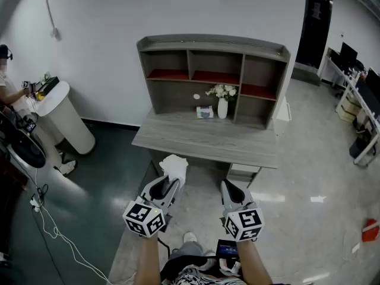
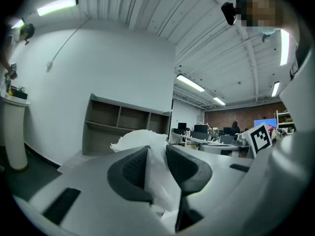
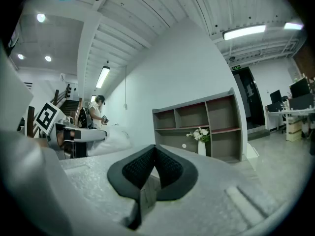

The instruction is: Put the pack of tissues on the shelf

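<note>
Left gripper (image 1: pixel 168 187) sits lower centre-left in the head view, jaws clamped on the white pack of tissues (image 1: pixel 173 166), which sticks out past the jaw tips just below the desk (image 1: pixel 208 142) front edge in frame. Right gripper (image 1: pixel 233 192) is beside it, jaws together with nothing between them. Shelf (image 1: pixel 214 70) stands on the desk at upper centre, with a white vase of flowers (image 1: pixel 222 104) and a small box (image 1: pixel 205 112) at its lower middle bay.

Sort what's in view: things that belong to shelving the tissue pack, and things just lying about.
Job: pack of tissues, clamped in the left claw; shelf, where it goes.
Lying about: vase of white flowers, small box beside it, white pedestal, red item on the floor.
</note>
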